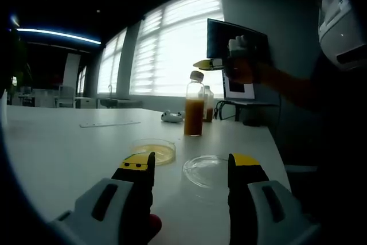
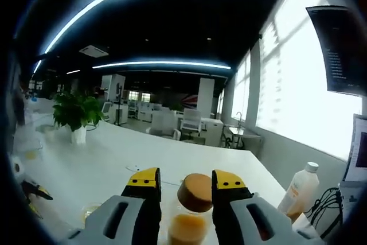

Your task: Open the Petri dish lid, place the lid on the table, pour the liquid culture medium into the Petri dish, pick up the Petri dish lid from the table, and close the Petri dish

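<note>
In the left gripper view, my left gripper (image 1: 191,167) has its jaws wide open with nothing held, hovering over the lid (image 1: 205,170) on the bench (image 1: 63,147); the dish (image 1: 153,150), already yellow with medium, sits just beside it. In the right gripper view, my right gripper (image 2: 185,186) brackets the bottle (image 2: 191,210) cap, though I cannot tell if it grips. The thin clear lid may skid or tilt if I close off-centre.

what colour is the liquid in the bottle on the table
Orange-brown, in the clear bottle with a tan cap; clearest in the left gripper view.
</note>
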